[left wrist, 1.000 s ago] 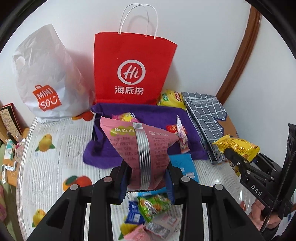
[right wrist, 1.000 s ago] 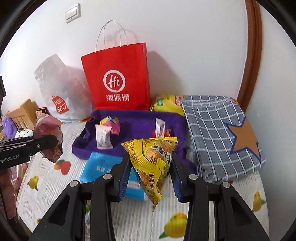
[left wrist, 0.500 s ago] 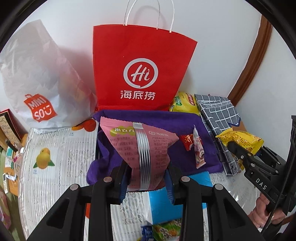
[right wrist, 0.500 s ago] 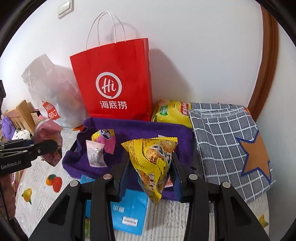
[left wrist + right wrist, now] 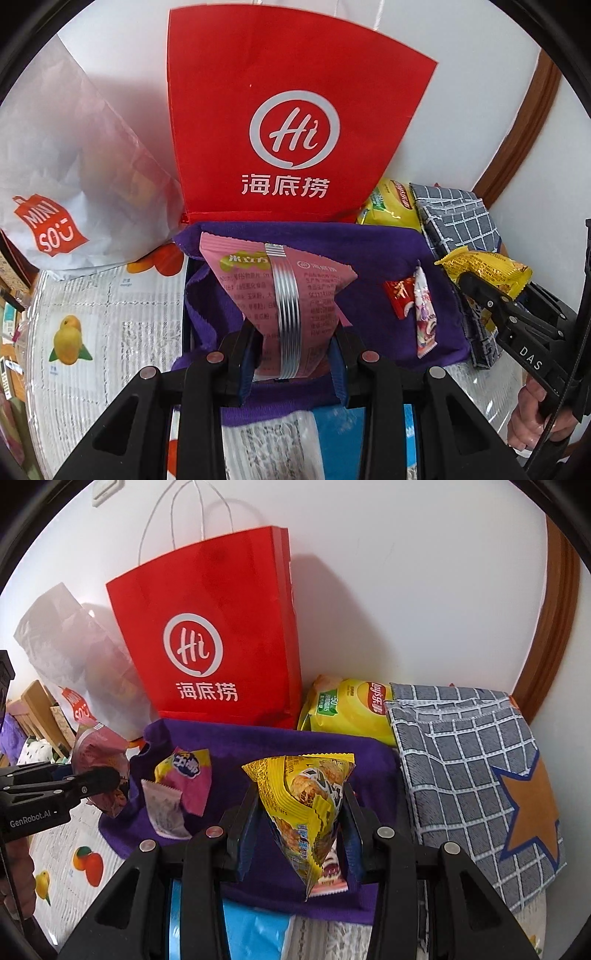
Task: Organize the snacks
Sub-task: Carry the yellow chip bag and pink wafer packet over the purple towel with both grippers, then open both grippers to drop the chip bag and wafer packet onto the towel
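My left gripper (image 5: 291, 363) is shut on a pink snack packet (image 5: 280, 291) with a silver seam, held upright over the near part of a purple cloth (image 5: 373, 258). My right gripper (image 5: 301, 834) is shut on a yellow snack packet (image 5: 310, 801), also above the purple cloth (image 5: 236, 775). On the cloth lie a red sachet (image 5: 397, 295) and a long pink-white sachet (image 5: 423, 314). The right wrist view shows a pink-yellow packet (image 5: 186, 775) and a white sachet (image 5: 162, 812) there too. Each gripper appears at the edge of the other's view, the right gripper (image 5: 491, 291) and the left gripper (image 5: 96, 779).
A red paper bag (image 5: 291, 122) stands behind the cloth against the wall, with a white plastic bag (image 5: 62, 162) to its left. A yellow chips bag (image 5: 347, 709) and a grey checked cloth with a star (image 5: 480, 775) lie to the right. A blue packet (image 5: 255, 934) lies near the front edge.
Both grippers have moved forward toward the red bag with their packets still held. The purple cloth now lies right under them, and the loose snacks at the front have left view.
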`<state>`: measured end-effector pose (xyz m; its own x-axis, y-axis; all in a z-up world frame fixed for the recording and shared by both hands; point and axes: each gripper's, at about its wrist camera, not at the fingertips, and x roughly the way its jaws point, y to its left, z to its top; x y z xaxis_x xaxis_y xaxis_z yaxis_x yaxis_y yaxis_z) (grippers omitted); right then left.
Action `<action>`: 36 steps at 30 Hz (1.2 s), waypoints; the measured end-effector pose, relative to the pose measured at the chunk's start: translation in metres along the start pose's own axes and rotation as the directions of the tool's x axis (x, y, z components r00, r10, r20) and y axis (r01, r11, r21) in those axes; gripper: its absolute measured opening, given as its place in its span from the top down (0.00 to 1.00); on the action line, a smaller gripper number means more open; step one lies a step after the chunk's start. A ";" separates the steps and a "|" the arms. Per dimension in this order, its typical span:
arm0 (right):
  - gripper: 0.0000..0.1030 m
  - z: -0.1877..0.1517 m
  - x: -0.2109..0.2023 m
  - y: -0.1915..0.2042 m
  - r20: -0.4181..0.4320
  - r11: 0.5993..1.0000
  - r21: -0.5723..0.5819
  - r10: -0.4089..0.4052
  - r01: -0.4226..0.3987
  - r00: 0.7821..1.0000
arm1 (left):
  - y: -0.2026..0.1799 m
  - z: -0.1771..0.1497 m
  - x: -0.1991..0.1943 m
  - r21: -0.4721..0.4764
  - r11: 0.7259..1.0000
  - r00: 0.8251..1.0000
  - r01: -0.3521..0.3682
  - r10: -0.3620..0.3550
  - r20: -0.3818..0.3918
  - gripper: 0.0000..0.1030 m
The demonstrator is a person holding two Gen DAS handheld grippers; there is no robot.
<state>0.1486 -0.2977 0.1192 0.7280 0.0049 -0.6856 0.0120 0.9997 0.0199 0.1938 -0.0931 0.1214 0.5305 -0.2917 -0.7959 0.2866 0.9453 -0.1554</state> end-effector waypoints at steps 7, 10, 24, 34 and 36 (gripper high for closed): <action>0.61 -0.002 0.028 -0.004 -0.027 1.000 -0.003 0.017 -0.017 0.999 | 0.006 0.004 0.024 0.016 1.000 1.000 0.001 -0.001 -0.022 0.69; 0.61 -0.004 0.037 -0.006 -0.044 1.000 0.003 0.027 -0.026 0.999 | 0.004 0.001 0.033 0.028 1.000 0.999 0.014 -0.013 -0.038 0.69; 0.60 -0.014 0.065 0.005 -0.119 0.998 -0.060 0.029 -0.037 0.992 | -0.006 -0.006 0.056 0.051 0.997 0.995 0.062 -0.058 -0.082 0.67; 0.42 -0.012 0.061 0.005 -0.109 0.998 -0.053 0.018 -0.024 0.994 | -0.008 -0.006 0.063 0.055 0.996 0.990 0.073 -0.066 -0.123 0.60; 0.35 -0.011 0.054 0.005 -0.085 0.999 -0.049 0.012 -0.017 0.996 | -0.008 -0.005 0.064 0.048 0.996 0.988 0.079 -0.072 -0.134 0.47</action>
<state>0.1805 -0.2927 0.0747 0.6669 0.0192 -0.7449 -0.0340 0.9994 -0.0047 0.2210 -0.1184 0.0687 0.3965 -0.3368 -0.8540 0.3658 0.9112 -0.1896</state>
